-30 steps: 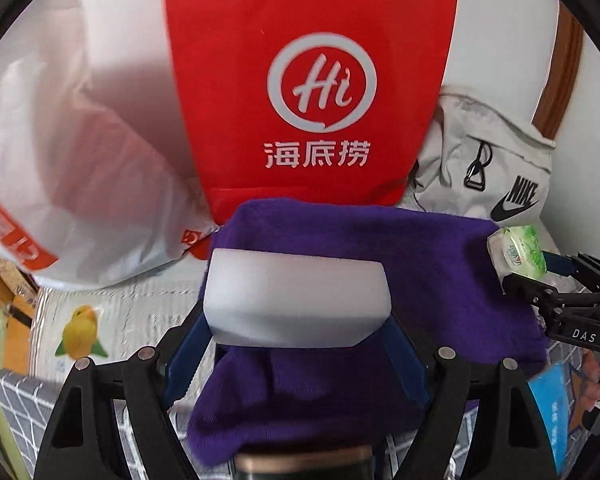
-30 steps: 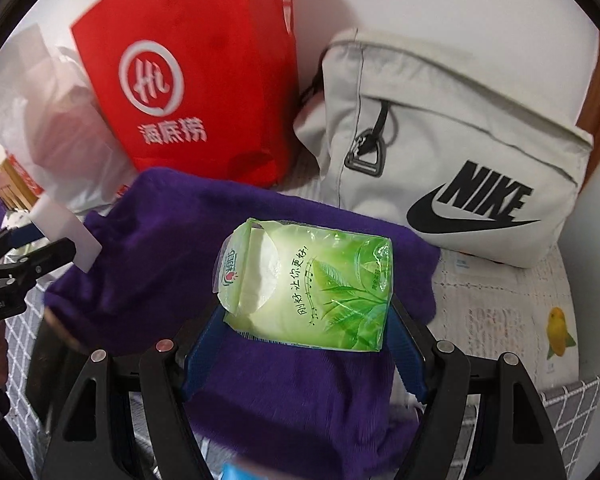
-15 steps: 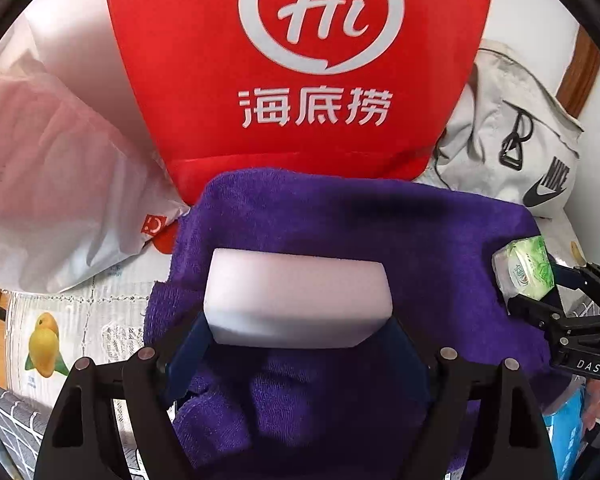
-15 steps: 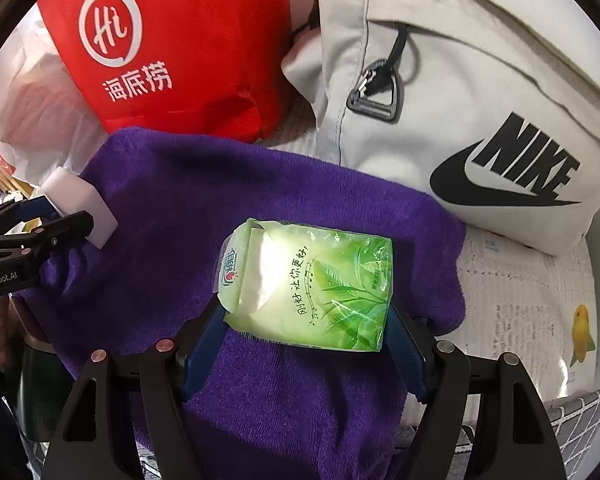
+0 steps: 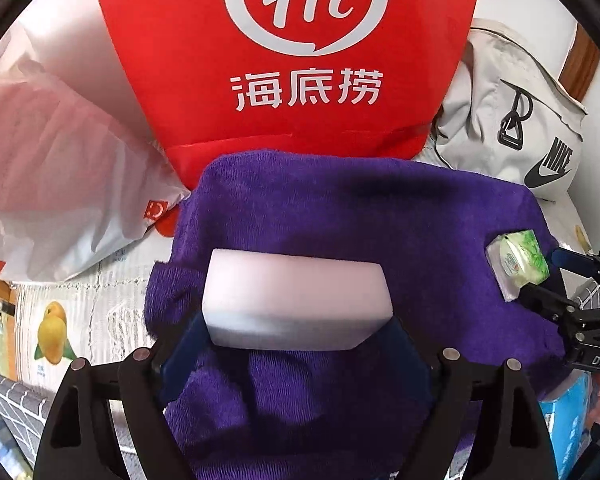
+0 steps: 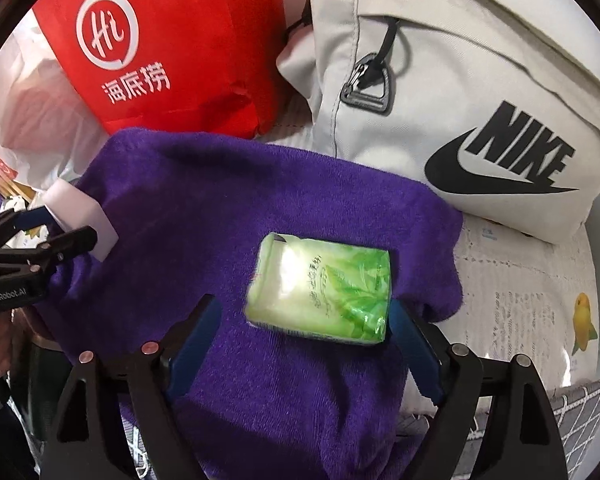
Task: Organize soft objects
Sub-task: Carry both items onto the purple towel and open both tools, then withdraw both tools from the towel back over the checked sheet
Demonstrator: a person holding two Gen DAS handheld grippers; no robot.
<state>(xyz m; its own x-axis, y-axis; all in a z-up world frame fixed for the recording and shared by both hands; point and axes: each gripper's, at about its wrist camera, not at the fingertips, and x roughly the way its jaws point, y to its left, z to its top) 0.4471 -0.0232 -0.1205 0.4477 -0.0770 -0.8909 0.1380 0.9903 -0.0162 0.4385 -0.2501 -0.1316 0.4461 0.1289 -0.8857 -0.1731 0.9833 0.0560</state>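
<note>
Both grippers have sunk toward the plush purple towel (image 6: 236,216). Right gripper (image 6: 306,340) jaws just widened; the glossy green tissue pack (image 6: 320,288) lies loose between them on the towel. Left gripper (image 5: 296,344) clasps the smooth white foam block (image 5: 296,300).

Red bag (image 5: 284,52): top cut off by the frame's edge.
Towel (image 6: 228,216): near edge hidden behind the gripper arms.
Tissue pack (image 6: 320,288): motion-blurred, print unreadable.
Sponge (image 6: 80,212): partly hidden by the left gripper.
Blue item (image 5: 564,412), beneath the towel's right edge: mostly hidden, unidentifiable.
Grey bag (image 6: 460,92): top cropped.
</note>
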